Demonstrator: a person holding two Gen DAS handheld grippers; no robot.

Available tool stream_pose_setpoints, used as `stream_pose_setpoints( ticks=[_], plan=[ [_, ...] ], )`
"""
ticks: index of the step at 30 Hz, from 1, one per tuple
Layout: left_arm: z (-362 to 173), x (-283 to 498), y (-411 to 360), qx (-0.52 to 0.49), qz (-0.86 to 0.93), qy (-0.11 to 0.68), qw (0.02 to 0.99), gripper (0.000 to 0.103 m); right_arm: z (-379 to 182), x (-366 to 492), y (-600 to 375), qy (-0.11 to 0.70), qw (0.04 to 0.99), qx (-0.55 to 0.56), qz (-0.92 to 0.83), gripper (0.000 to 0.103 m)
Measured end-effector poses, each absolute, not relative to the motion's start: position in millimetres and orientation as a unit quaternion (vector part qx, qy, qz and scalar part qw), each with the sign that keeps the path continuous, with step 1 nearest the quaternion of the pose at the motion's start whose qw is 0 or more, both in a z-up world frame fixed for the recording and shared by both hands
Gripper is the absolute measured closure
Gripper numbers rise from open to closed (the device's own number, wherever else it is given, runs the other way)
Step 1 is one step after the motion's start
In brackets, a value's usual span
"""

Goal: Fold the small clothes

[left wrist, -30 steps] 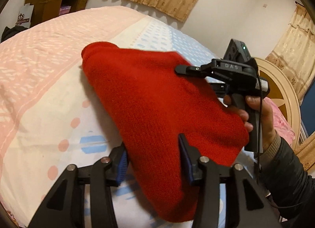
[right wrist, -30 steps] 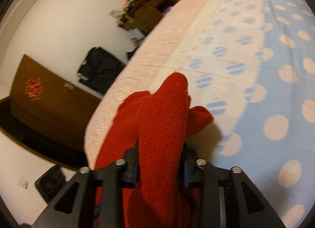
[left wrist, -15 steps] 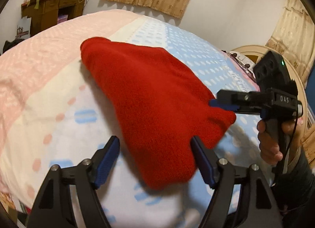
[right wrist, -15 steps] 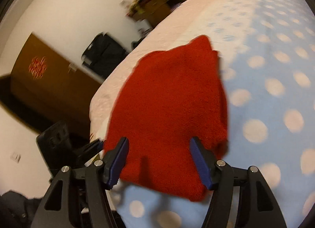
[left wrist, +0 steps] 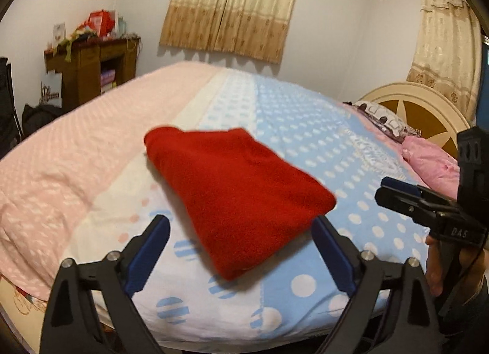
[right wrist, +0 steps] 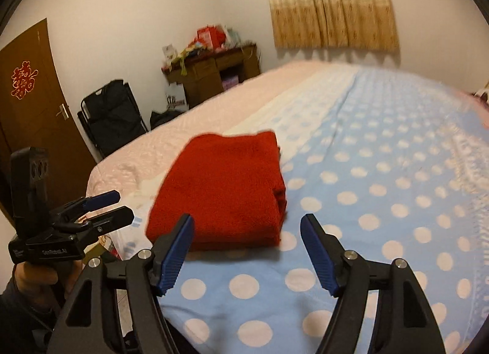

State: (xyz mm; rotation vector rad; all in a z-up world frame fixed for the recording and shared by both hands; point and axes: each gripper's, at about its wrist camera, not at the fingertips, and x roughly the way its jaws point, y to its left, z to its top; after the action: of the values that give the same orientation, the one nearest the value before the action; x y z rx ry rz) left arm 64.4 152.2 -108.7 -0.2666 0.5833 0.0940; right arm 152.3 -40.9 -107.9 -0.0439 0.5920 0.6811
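Red knitted cloth, a small garment [left wrist: 238, 195], lies folded into a thick, roughly square bundle on the bed [left wrist: 351, 152], on the spotted blue and white cover. It sits just ahead of your left gripper [left wrist: 241, 250], whose blue pads are spreading apart with nothing pressed between them; the bundle's near corner lies beyond the tips. Your right gripper [right wrist: 247, 250] is also opening and empty, and the bundle rests ahead of it and slightly to its left, touching neither pad. Each gripper shows at the edge of the other's view, held off to the side of the cloth.

You appear to be at the release step, with this fold set down. Motion blur softens the cloth's edges, so the layers may not be squarely aligned. Next, you would likely check the stack, then smooth it or turn to another garment.
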Motion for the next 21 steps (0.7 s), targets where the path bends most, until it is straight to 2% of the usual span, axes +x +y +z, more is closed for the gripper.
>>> stream_pose_setpoints(
  ticks=[7, 21],
  plan=[
    [-102, 65, 145, -0.125, 0.040, 0.275, 0.952, 0.006, -86, 133, -46, 0.248, 0.916, -0.034, 0.312, 0.029],
    [-100, 63, 143, -0.125, 0.043, 0.268, 0.954, 0.006, -84, 123, -50, 0.246, 0.921, -0.029, 0.301, 0.029]
  ],
)
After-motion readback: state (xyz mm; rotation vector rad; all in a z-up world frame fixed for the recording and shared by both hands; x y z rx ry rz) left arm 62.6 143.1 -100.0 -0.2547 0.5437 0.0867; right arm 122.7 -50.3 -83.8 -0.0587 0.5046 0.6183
